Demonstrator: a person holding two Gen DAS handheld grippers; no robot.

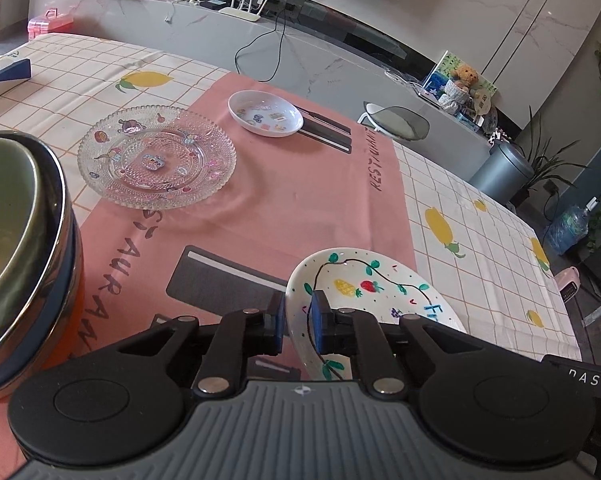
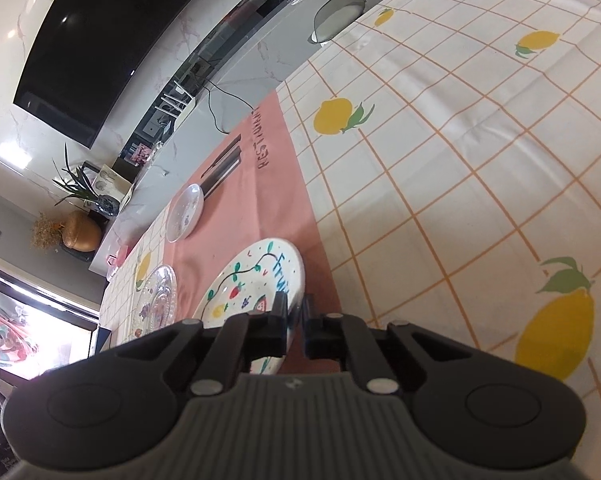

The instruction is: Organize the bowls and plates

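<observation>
leftmost, a steel bowl (image 1: pixel 16 240) looms at the frame edge, then a clear beaded glass plate (image 1: pixel 156 157) with cartoon stickers and a small white sticker dish (image 1: pixel 265 113) lie well apart on the pink placemat (image 1: pixel 284 208) over the table (image 1: pixel 480 240). nearest, both claws pinch one white painted plate (image 1: pixel 380 280) with fruit, green vines and blue lettering: the left claw (image 1: pixel 298 322) narrow on its left rim, the right claw (image 2: pixel 296 326) narrow on its opposite rim.
</observation>
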